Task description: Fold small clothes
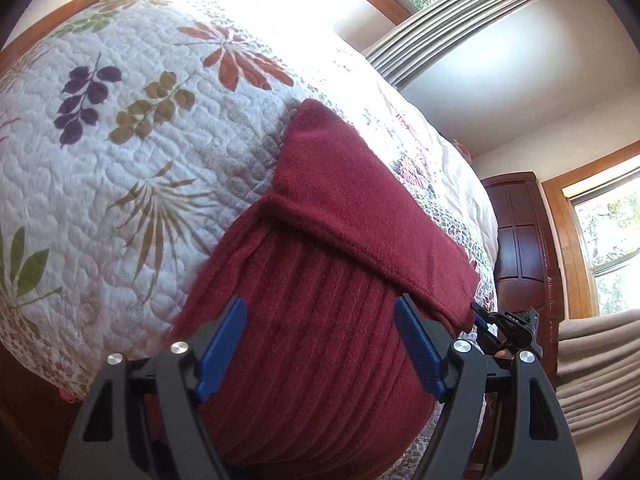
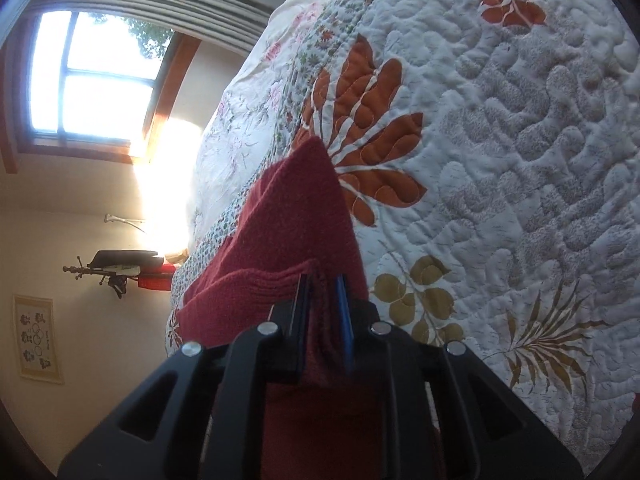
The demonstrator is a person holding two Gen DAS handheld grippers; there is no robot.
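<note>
A: Big quilt [image 1: 132, 160], red sweater [image 1: 320, 280] lying lengthwise away from us on its near edge.
B: Right claw [image 2: 324, 304] is clamped on its right edge; left claw [image 1: 320, 344] hangs wide open above the near ribbed end.

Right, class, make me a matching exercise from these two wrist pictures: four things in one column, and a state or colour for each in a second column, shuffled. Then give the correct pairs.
Column one:
1. left gripper
2. right gripper
3. dark red garment
4. quilt

Column two:
A. white, printed with coloured leaves
B. shut on cloth
C. open, one finger on each side of ribbed fabric
D. partly folded, a flap laid over the ribbed part

Pairs: 1-C, 2-B, 3-D, 4-A
</note>
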